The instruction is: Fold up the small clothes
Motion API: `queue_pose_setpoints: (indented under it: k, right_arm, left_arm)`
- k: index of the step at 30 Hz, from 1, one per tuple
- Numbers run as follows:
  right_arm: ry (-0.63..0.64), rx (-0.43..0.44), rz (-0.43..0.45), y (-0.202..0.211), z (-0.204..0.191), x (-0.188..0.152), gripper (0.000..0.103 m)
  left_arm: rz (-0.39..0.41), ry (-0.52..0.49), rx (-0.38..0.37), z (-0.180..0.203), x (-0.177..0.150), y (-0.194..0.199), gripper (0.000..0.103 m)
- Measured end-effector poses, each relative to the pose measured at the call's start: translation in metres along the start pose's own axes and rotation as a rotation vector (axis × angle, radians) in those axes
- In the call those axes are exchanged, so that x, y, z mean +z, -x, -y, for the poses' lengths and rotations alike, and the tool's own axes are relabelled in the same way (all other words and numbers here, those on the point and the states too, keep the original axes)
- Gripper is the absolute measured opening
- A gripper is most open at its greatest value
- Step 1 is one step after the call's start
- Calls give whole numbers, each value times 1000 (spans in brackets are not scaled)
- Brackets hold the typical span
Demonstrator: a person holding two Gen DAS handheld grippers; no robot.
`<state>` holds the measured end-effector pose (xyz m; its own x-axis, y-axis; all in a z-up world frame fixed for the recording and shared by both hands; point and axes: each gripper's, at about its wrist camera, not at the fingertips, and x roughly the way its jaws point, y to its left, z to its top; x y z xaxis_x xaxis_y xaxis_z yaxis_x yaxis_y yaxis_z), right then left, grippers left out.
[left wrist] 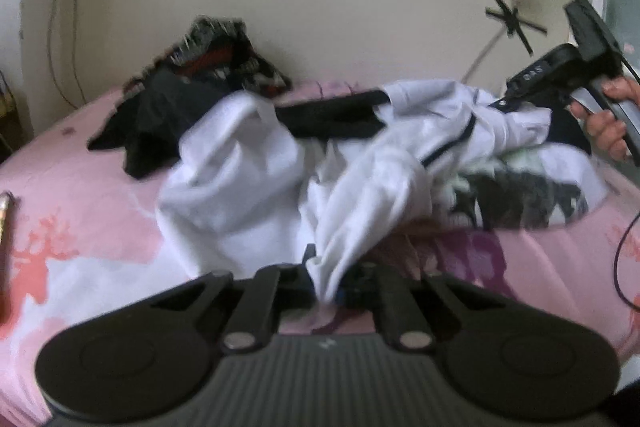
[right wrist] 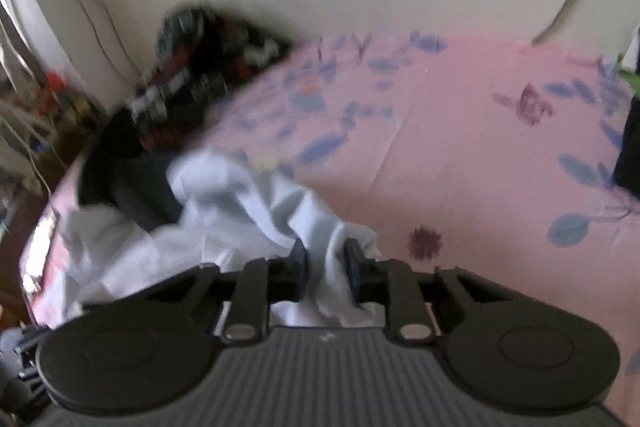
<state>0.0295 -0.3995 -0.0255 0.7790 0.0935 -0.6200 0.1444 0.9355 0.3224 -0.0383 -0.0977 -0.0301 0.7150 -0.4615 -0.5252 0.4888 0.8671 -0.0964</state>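
Note:
A crumpled white garment (left wrist: 256, 167) with dark trim and a dark print lies on the pink bedsheet (left wrist: 80, 195). My left gripper (left wrist: 328, 279) is shut on a bunched edge of it at the near side. My right gripper (right wrist: 326, 267) is shut on another edge of the white garment (right wrist: 224, 195). The right gripper also shows in the left wrist view (left wrist: 508, 99) at the far right, held by a hand. The cloth hangs slack between the two grips.
A heap of dark and patterned clothes (left wrist: 208, 67) lies at the back left by the wall; it also shows in the right wrist view (right wrist: 200, 75). The flowered pink sheet (right wrist: 460, 147) stretches to the right. A cable (left wrist: 620, 259) hangs at the right edge.

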Motion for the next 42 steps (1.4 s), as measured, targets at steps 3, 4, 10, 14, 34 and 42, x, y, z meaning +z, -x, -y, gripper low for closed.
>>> queue_pose_setpoints:
  k: [3,4,10,14,34,42]
  right_arm:
    - [-58,71,127,43,0,18,9]
    - [-66,92,170,59,-2,24,9]
    - [-107,209,439,163,-20,56,8]
    - [-95,238,646,240,-39,59,8]
    - [-27,264,1049,426,-83,10,8]
    - [-229,168,821,322,-6,20,8]
  left_arm:
    - [114,13,27,-2,17,23,6]
    - [152,30,32,-4,24,30,5]
    - [385,146,2,-18,87,78,4]
    - [539,110,-7,-6,130,107,4]
    - [1042,43,12,47,271,250,4]
    - [730,-27,104,52,278,121,5]
